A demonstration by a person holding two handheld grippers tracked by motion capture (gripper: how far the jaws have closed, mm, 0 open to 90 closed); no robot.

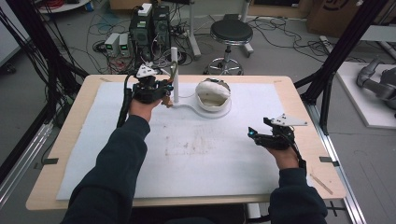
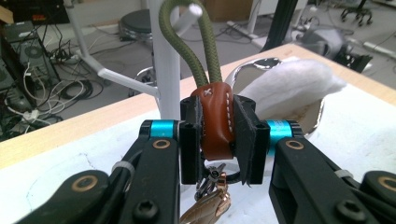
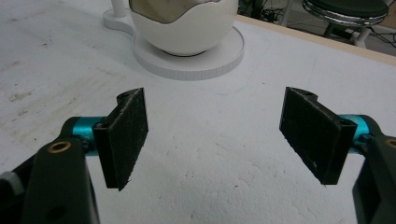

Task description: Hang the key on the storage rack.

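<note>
Your left gripper point(image 2: 218, 140) clamps the keychain's leather tab point(image 2: 215, 122), keeping its green cord loop point(image 2: 187, 42) over the white peg point(image 2: 187, 16); your right gripper point(image 3: 217, 135) idles with fingers spread above the tabletop point(image 3: 210, 186).

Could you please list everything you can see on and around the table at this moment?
Table: one, light wood, centre.
Mat: one, white, covering the table.
Stand: one, white post on a round base, far side of the mat.
Egg bowl: one, white, on the stand's base.
Keychain: one, green cord looped over the stand's hook, brown leather tab.
Stool: one, black, on the floor behind the table.
Left gripper: black, shut on the keychain's tab.
Right gripper: black, open above the mat.
</note>
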